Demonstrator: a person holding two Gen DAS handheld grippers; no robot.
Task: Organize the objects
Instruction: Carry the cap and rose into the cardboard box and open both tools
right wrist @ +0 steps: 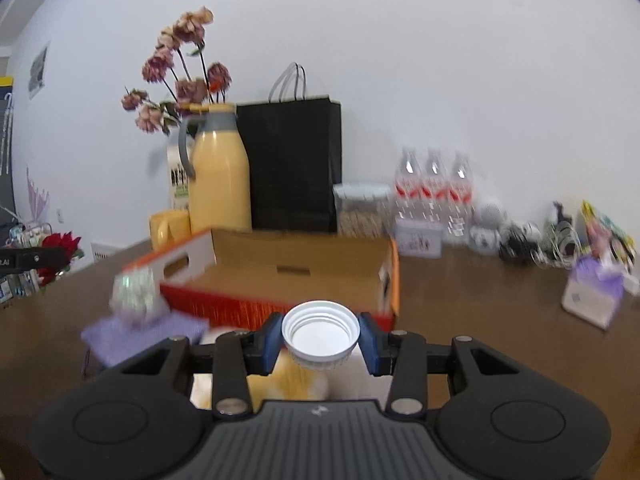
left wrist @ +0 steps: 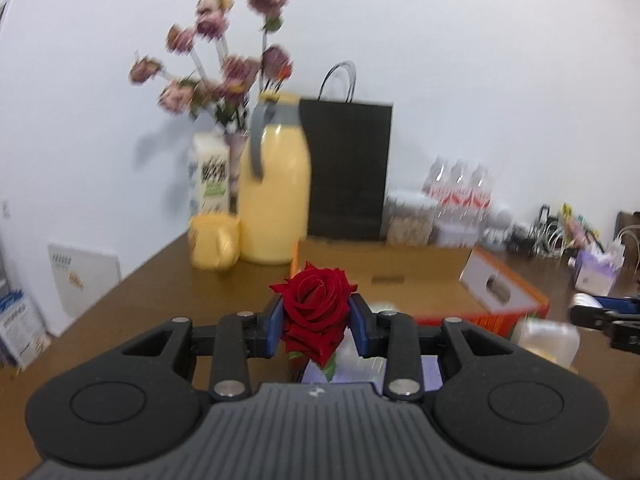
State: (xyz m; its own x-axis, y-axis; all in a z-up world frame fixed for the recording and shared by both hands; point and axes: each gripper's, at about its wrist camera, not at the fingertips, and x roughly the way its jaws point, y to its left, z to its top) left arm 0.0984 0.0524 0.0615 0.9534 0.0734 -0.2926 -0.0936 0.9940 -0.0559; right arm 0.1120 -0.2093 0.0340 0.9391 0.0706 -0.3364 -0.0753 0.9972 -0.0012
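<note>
My left gripper (left wrist: 316,314) is shut on a red rose (left wrist: 314,296), its blue pads pressing the bloom from both sides above the brown table. In the right wrist view the rose (right wrist: 60,246) and left gripper (right wrist: 24,258) show at the far left. My right gripper (right wrist: 320,336) is shut on a white screw cap (right wrist: 320,330), tilted so its threaded inside faces the camera. A clear jar with yellowish contents (right wrist: 296,386) stands just below the cap. The jar (left wrist: 548,340) sits under the right gripper (left wrist: 600,318) in the left wrist view.
An open orange cardboard box (right wrist: 300,266) lies straight ahead. A purple cloth (right wrist: 120,336) with a glittery ball (right wrist: 134,292) is at its left. Behind stand a yellow jug (right wrist: 218,176), yellow mug (right wrist: 168,228), black paper bag (right wrist: 296,168), dried flowers (right wrist: 180,80) and water bottles (right wrist: 434,188).
</note>
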